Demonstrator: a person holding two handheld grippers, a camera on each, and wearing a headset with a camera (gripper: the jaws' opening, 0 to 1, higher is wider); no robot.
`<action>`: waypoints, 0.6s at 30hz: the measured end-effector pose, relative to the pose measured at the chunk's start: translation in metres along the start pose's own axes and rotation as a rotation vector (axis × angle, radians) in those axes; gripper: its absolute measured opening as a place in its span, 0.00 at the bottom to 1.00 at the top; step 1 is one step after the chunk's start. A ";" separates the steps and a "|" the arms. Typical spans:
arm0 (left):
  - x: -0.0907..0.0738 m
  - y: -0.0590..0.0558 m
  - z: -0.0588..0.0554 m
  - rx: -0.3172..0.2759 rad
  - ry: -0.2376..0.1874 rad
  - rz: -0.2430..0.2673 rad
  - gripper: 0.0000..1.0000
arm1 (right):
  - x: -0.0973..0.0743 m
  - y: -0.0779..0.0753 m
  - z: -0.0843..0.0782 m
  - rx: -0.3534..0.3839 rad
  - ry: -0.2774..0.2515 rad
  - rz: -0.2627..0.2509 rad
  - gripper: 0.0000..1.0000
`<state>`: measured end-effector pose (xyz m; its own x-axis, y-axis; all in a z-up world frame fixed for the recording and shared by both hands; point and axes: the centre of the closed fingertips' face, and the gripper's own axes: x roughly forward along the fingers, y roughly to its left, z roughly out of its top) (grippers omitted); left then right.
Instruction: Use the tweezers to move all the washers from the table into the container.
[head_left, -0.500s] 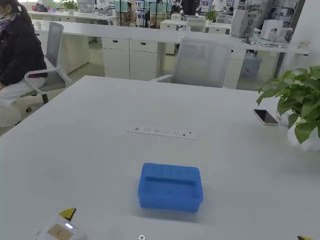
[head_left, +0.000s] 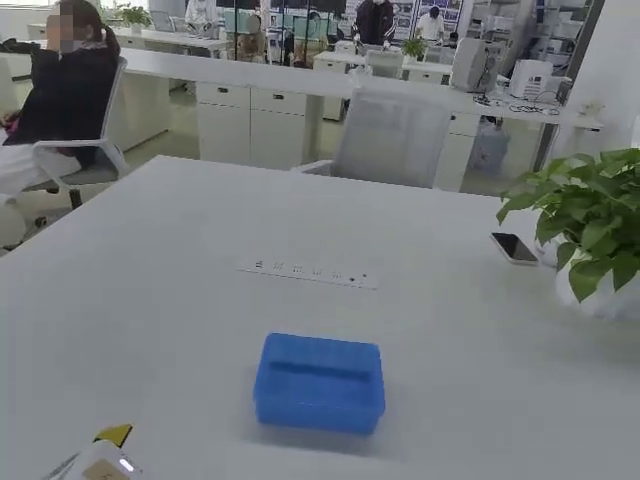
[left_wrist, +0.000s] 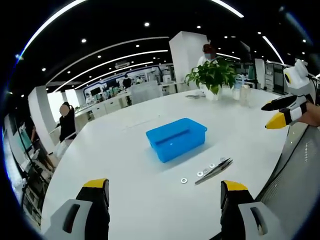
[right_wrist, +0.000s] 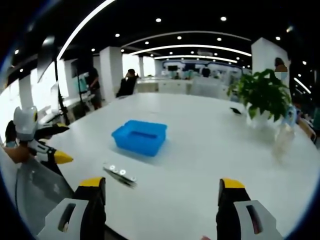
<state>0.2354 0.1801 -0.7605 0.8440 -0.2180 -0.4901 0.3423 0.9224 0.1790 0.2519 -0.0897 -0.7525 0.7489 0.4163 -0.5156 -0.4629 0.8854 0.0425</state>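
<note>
The blue container (head_left: 319, 383) sits open-topped on the white table, near its front. Several small washers (left_wrist: 200, 174) lie in a row on the table in front of it, with the metal tweezers (left_wrist: 214, 170) lying beside them. In the right gripper view the washers (right_wrist: 117, 170) and tweezers (right_wrist: 122, 177) lie left of centre, near the container (right_wrist: 139, 136). My left gripper (left_wrist: 164, 185) is open and holds nothing, well back from the washers. My right gripper (right_wrist: 161, 183) is open too, nothing between its jaws. A gripper tip (head_left: 113, 434) pokes in at the bottom left of the head view.
A potted plant (head_left: 590, 215) and a phone (head_left: 514, 247) are at the table's right side. A power strip (head_left: 308, 272) is set into the middle. An office chair (head_left: 390, 140) stands at the far edge, and a person (head_left: 60, 90) sits far left.
The head camera has shifted, so the container and power strip sit a little further left in the picture. Nothing on the table has moved.
</note>
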 end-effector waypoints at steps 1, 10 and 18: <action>0.000 0.000 0.000 0.001 -0.001 -0.002 0.94 | 0.000 -0.001 0.000 0.001 0.002 -0.003 0.92; 0.001 -0.002 -0.001 0.001 0.005 -0.011 0.93 | 0.000 -0.002 -0.002 -0.018 0.014 -0.019 0.91; -0.001 -0.003 0.003 0.016 -0.017 -0.007 0.91 | 0.002 -0.001 -0.005 -0.018 0.029 -0.007 0.90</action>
<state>0.2353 0.1766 -0.7580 0.8482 -0.2300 -0.4771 0.3547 0.9156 0.1892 0.2514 -0.0903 -0.7576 0.7382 0.4039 -0.5403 -0.4663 0.8843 0.0239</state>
